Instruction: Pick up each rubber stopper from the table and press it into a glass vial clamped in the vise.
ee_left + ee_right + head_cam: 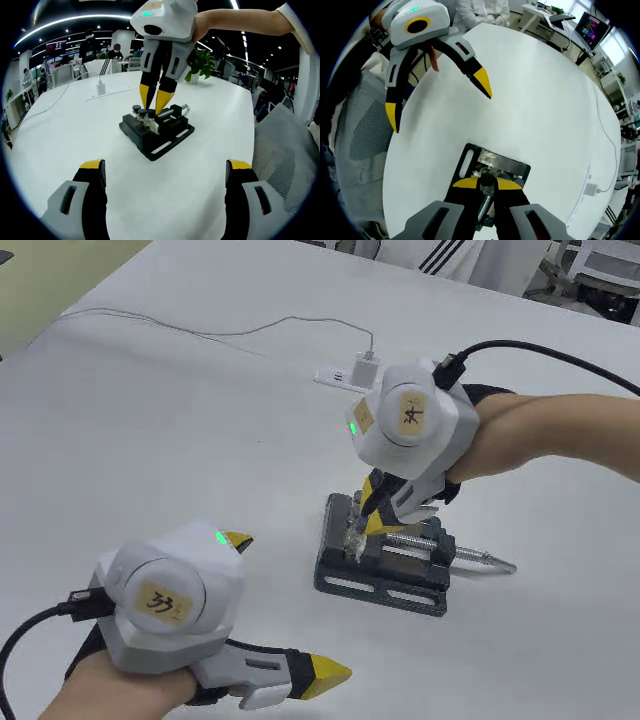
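Note:
A black vise stands on the white table and clamps small glass vials; two of them carry dark stoppers. My right gripper hangs right above the vials, pointing down. Its yellow tips are shut on a dark rubber stopper over the vise. Nearer to me and left of the vise, my left gripper stands open with nothing between its fingers. Its own view looks at the vise past its spread jaws, with the right gripper coming down from above.
A white charger with a thin cable lies on the table behind the vise. The vise's screw handle sticks out to the right. A mesh chair stands at the table's edge, and people stand in the room beyond.

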Motion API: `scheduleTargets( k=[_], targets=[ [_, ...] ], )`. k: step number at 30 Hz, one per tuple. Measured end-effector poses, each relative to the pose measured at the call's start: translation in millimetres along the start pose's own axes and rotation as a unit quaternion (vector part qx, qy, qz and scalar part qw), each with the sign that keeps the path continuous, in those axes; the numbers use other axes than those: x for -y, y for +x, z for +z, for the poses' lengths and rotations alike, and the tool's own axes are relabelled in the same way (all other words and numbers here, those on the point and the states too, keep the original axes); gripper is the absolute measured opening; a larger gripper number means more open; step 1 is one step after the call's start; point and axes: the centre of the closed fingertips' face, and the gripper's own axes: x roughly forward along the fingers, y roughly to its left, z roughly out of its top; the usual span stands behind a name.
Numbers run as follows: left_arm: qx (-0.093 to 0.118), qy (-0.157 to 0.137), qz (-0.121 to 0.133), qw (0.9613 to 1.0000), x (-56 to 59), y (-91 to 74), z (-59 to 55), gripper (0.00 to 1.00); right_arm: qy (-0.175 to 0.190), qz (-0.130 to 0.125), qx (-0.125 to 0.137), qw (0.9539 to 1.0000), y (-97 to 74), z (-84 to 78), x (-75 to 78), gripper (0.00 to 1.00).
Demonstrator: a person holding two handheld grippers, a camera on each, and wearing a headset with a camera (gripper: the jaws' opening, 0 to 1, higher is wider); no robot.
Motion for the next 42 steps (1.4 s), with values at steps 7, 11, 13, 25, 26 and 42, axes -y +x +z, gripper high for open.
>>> scheduleTargets(
  k=[7, 11, 13, 25, 26, 42],
  targets=[
    [0.002, -0.006, 0.001, 1.0000, -1.6, -2.6, -2.4, 0.99, -0.002, 0.002, -0.011, 0.9999, 4.6, 1.6, 1.6, 0.06],
    [0.001, -0.008, 0.002, 1.0000, -2.1, -3.9, -3.5, 0.99, -0.012, 0.003, -0.025, 0.9996, 5.0, 0.3, 1.4, 0.06],
    [0.002, -0.010, 0.002, 0.9999, -2.3, -4.4, -3.4, 0.99, -0.015, 0.004, -0.030, 0.9995, 4.7, 0.4, 1.2, 0.06],
    [0.003, -0.014, 0.002, 0.9999, -3.2, -4.4, -4.2, 0.99, 0.012, 0.014, -0.060, 0.9980, 6.6, 1.0, 3.0, 0.06],
    [0.003, -0.013, 0.002, 0.9999, -3.4, -4.5, -4.3, 0.99, 0.019, 0.013, -0.061, 0.9979, 6.8, 0.9, 3.0, 0.05],
    [0.004, -0.018, 0.000, 0.9998, -1.4, 1.1, -4.3, 0.99, 0.119, -0.013, -0.059, 0.9910, 7.3, 1.0, 3.1, 0.04]
  ],
)
